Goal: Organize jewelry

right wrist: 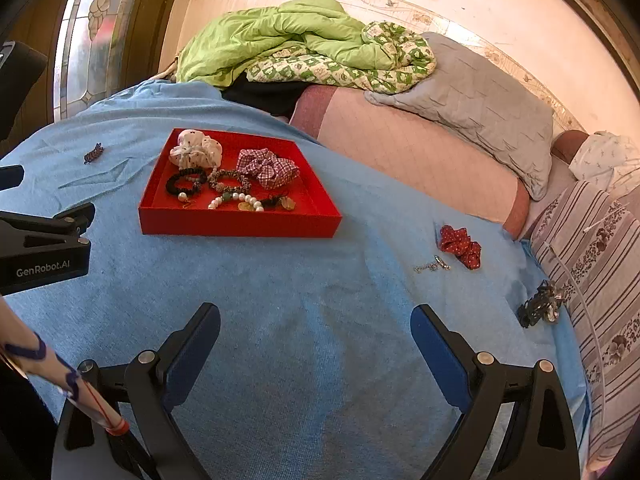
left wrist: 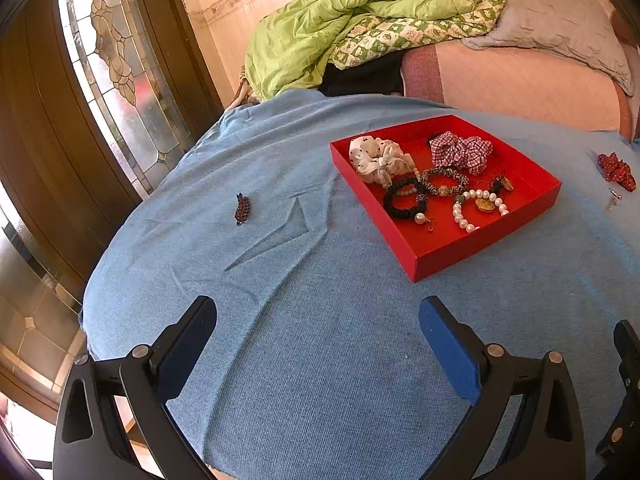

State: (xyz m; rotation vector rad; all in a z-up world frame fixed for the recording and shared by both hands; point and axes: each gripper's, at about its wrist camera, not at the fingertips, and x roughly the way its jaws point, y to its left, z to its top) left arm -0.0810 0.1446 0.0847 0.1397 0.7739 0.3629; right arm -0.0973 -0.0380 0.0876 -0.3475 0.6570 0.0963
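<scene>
Four stray pieces lie outside the shallow red cardboard tray (right wrist: pixel 240 224) ahead: dark beaded clip (left wrist: pixel 242 208) beyond my left gripper (left wrist: pixel 318 334), red dotted scrunchie (right wrist: pixel 460 246), silver chain (right wrist: pixel 432 266), black clip (right wrist: pixel 538 308) near my right gripper (right wrist: pixel 316 340). Both spread wide, empty, ready to collect.

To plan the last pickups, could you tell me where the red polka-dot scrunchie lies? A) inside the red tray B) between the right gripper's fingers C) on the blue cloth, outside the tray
C: the red polka-dot scrunchie lies on the blue cloth, apart from the red tray.
</scene>
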